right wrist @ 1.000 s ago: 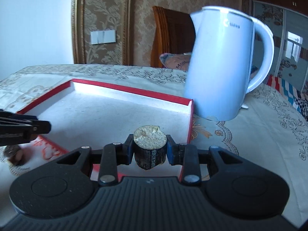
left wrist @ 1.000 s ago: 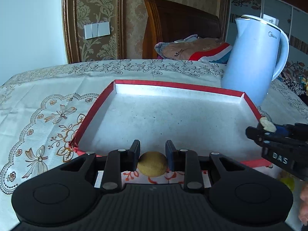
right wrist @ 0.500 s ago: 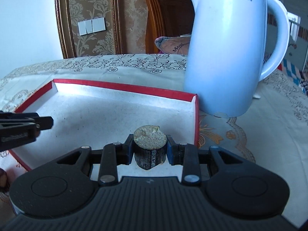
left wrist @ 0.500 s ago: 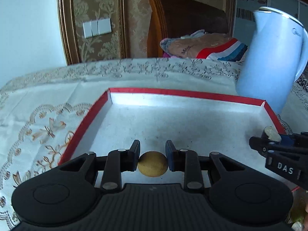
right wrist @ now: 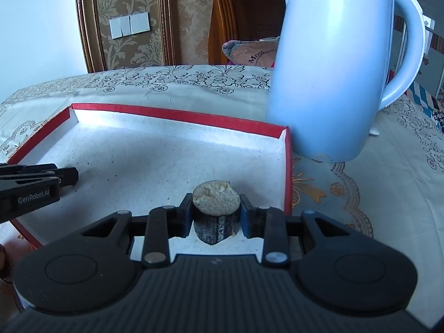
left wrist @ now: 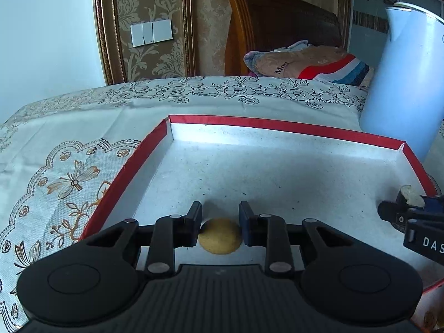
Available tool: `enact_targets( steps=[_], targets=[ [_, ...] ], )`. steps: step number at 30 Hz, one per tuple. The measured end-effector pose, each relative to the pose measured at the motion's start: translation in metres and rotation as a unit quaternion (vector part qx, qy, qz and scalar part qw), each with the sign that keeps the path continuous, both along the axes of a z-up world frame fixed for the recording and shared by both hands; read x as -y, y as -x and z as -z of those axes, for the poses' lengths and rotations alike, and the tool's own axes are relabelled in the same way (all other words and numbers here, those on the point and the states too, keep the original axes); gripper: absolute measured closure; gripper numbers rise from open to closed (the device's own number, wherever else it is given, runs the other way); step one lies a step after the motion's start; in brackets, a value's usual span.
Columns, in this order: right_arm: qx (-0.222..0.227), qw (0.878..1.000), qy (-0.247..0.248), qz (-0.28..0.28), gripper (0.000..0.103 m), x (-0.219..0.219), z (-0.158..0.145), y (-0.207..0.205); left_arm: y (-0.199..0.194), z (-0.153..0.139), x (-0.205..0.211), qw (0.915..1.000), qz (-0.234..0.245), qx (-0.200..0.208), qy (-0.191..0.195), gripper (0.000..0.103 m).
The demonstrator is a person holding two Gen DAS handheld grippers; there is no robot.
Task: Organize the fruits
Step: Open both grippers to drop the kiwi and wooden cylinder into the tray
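A shallow red-rimmed tray [left wrist: 277, 124] with a white floor lies on the patterned tablecloth; it also shows in the right wrist view [right wrist: 177, 115]. My left gripper [left wrist: 220, 223] is shut on a small round yellow-brown fruit [left wrist: 220, 236] and holds it over the tray's near part. My right gripper [right wrist: 216, 212] is shut on a dark cut piece of fruit with a pale rough top [right wrist: 216, 198], over the tray's right side. Each gripper shows at the edge of the other's view: the right one [left wrist: 413, 216], the left one [right wrist: 36, 180].
A tall pale blue kettle [right wrist: 333, 69] stands just behind the tray's far right corner, also seen in the left wrist view [left wrist: 408, 91]. A wooden chair [left wrist: 277, 27] with a folded cloth [left wrist: 305, 61] stands behind the table. The tablecloth [left wrist: 69, 152] spreads left of the tray.
Both grippers have moved forward over the tray with their fruits still held. The kettle looms closer in the right wrist view.
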State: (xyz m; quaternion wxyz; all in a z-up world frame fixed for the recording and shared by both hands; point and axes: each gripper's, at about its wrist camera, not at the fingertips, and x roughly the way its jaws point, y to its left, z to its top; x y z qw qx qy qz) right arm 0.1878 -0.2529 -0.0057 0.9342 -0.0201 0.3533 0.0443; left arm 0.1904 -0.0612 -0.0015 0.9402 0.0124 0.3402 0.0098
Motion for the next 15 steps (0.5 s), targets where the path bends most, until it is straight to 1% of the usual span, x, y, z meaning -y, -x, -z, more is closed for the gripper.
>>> enact_targets(
  steps=[5, 7, 8, 9, 10, 12, 15],
  targets=[
    [-0.004, 1.000, 0.012, -0.007, 0.071, -0.0026, 0.0000, 0.0030, 0.0028, 0.0018, 0.0011, 1.0000, -0.003, 0.007, -0.006, 0.074],
    [-0.004, 1.000, 0.013, -0.007, 0.072, -0.0033, -0.0001, 0.0047, 0.0044, 0.0026, 0.0032, 0.9997, -0.004, 0.013, -0.019, 0.069],
    [-0.005, 1.000, 0.012, -0.008, 0.070, -0.0028, -0.0007, 0.0049, 0.0050, 0.0030, 0.0036, 0.9995, -0.010, 0.015, -0.025, 0.063],
    [-0.004, 1.000, 0.010, -0.007, 0.062, -0.0023, -0.0011, 0.0050, 0.0055, 0.0029, 0.0024, 0.9995, -0.014, 0.016, -0.025, 0.059],
    [-0.004, 1.000, 0.008, -0.005, 0.058, -0.0016, -0.0017, 0.0039, 0.0055, 0.0024, 0.0009, 0.9997, -0.010, 0.015, -0.019, 0.059],
    [0.000, 1.000, 0.002, -0.003, 0.057, 0.0004, -0.0026, 0.0049, 0.0061, 0.0016, -0.0015, 0.9999, -0.007, 0.010, -0.009, 0.059],
    [0.008, 1.000, 0.004, -0.005, 0.057, 0.0001, -0.0035, 0.0080, 0.0086, 0.0012, -0.0040, 0.9998, -0.013, 0.010, -0.011, 0.058]
  ],
)
